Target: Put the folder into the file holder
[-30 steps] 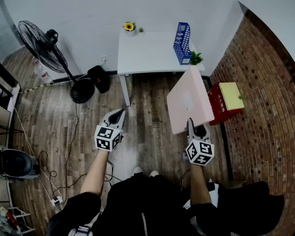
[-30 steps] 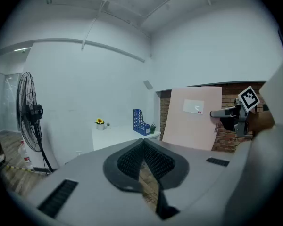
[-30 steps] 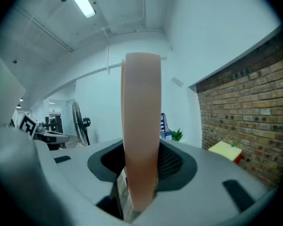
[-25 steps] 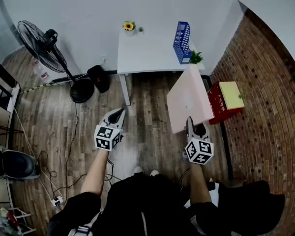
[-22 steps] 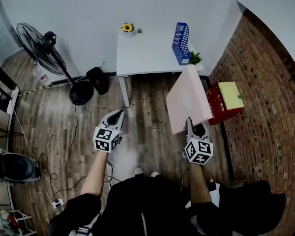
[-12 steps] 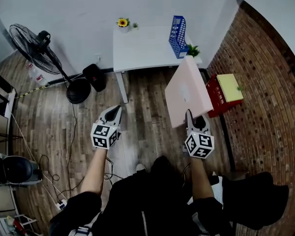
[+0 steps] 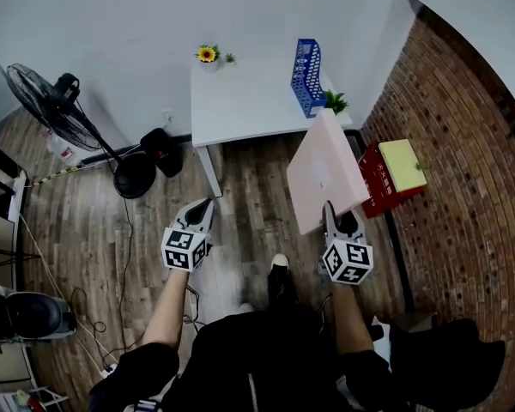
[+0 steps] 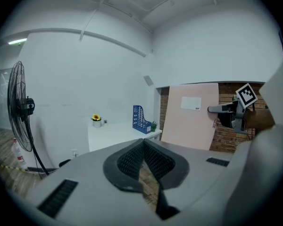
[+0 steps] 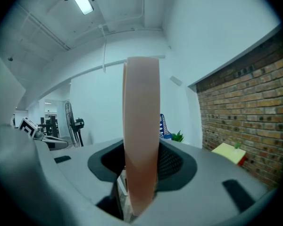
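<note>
A white table (image 7: 249,101) carries a sunflower (image 7: 207,55) at its far left corner and a plant (image 7: 336,102) at its near right corner, with a fan (image 7: 56,108) and black bag (image 7: 163,142) left of it and a red crate (image 7: 379,181) right of it.

The desk (image 7: 249,101) stands against the far wall. On it, the file holder (image 7: 305,75) sits at the right end, a small plant (image 7: 335,103) just before it, and a flower pot (image 7: 208,56) at the back left corner. A fan (image 7: 56,110) stands on the floor left of the desk. Before the desk's right end, the folder (image 7: 326,172) stands between the right tongs (image 7: 342,217), a crate (image 7: 386,183) to its right; the left tongs (image 7: 204,206) are well apart to the left.
</note>
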Action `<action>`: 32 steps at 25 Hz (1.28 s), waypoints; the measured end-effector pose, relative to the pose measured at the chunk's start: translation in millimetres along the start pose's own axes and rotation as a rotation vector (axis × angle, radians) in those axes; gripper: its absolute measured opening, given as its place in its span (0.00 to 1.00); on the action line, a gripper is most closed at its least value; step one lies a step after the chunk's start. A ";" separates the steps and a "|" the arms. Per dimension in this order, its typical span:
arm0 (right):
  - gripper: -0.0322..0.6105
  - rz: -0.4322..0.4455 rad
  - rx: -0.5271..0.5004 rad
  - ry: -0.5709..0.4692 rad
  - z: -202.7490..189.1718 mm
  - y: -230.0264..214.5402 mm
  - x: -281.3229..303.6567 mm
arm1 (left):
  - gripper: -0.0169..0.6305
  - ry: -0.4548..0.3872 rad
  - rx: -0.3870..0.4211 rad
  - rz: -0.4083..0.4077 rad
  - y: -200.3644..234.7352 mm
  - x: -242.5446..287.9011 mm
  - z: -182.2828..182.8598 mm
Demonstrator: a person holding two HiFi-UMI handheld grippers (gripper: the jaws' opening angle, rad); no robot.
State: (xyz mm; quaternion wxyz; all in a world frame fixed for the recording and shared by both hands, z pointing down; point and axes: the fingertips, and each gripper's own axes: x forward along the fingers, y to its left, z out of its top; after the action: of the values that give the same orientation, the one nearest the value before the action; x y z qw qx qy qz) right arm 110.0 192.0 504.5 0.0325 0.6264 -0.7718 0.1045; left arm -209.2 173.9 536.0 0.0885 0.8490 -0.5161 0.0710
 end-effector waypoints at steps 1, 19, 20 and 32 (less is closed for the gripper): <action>0.33 0.002 0.002 0.002 0.9 -4.1 10.0 | 0.06 0.000 -0.002 0.004 3.5 9.8 1.7; 0.32 0.056 -0.029 0.034 50.0 -109.5 197.3 | 0.06 0.023 -0.029 0.080 33.2 198.1 54.2; 0.32 0.061 -0.027 0.034 52.5 -115.0 206.6 | 0.06 0.024 -0.031 0.085 33.8 207.7 56.2; 0.32 0.087 -0.054 -0.020 100.7 -154.0 294.6 | 0.06 0.037 -0.049 0.108 46.7 281.5 69.5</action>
State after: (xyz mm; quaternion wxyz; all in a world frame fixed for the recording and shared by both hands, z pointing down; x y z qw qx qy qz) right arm 205.3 -140.9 478.1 0.0369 0.5922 -0.8011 0.0788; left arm -120.0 -105.8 531.5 0.1146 0.8161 -0.5610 0.0787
